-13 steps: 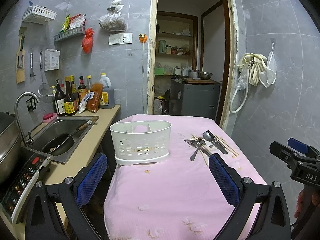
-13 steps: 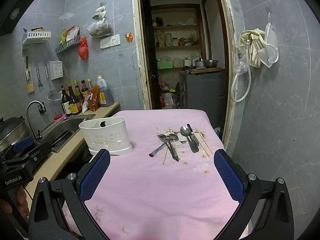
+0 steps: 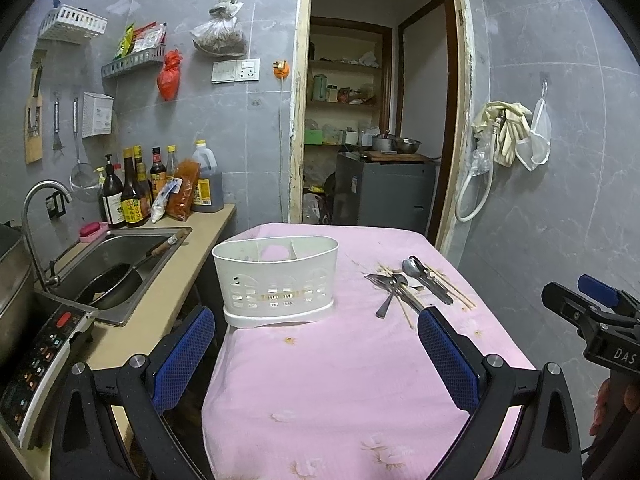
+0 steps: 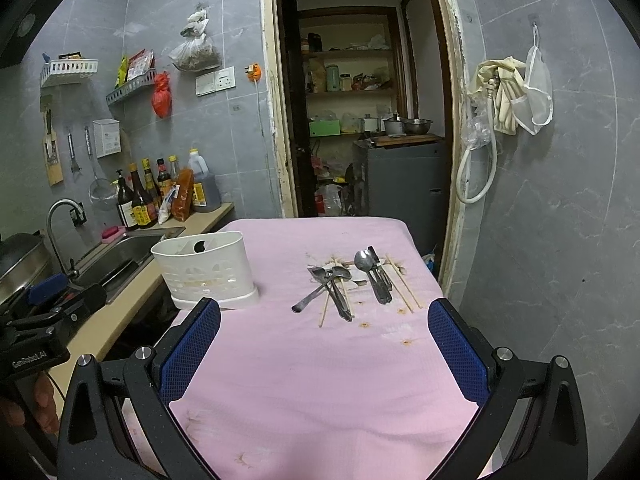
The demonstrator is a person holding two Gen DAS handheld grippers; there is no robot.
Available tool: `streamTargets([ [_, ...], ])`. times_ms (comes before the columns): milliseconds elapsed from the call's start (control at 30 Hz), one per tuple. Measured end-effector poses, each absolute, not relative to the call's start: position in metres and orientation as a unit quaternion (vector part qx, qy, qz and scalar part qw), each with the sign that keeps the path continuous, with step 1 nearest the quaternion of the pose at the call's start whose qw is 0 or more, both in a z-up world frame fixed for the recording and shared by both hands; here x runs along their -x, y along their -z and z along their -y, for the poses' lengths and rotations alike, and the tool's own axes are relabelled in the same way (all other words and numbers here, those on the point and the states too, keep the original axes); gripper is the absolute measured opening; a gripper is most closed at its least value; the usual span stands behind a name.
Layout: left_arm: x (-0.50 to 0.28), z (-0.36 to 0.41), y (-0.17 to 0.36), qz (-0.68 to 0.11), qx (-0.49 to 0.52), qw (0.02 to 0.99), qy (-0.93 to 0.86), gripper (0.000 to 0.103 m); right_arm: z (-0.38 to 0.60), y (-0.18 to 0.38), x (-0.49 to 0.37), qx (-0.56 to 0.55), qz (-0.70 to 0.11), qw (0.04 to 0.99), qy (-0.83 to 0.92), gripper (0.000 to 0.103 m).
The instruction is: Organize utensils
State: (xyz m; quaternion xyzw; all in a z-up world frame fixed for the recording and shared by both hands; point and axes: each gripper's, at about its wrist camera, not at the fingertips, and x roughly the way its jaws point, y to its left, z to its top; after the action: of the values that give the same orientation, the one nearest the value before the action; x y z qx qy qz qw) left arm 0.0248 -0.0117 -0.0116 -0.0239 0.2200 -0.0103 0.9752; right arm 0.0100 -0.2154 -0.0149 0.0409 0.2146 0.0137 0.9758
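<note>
The left gripper [image 3: 316, 354] hangs over the near edge of the pink tabletop [image 3: 340, 380], jaws spread wide and holding nothing. A white caddy [image 3: 276, 280] stands upright by the tabletop's left edge, and the utensils [image 4: 348, 280], spoons and chopsticks, lie loose toward the far right corner, well apart from it. The right gripper [image 4: 324, 348] hovers at the near edge, also spread and empty.

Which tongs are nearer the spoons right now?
Right. The right tongs face the spoons almost head-on; the left tongs point at the white caddy, spoons off to their right.
</note>
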Motion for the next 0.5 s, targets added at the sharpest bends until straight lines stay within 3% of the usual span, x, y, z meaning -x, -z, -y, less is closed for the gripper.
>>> streamTargets([
  [500, -0.077, 0.036, 0.003, -0.203, 0.02, 0.978, 0.04, 0.102, 0.246, -0.011, -0.056, -0.046, -0.182, 0.982, -0.002, 0.102],
])
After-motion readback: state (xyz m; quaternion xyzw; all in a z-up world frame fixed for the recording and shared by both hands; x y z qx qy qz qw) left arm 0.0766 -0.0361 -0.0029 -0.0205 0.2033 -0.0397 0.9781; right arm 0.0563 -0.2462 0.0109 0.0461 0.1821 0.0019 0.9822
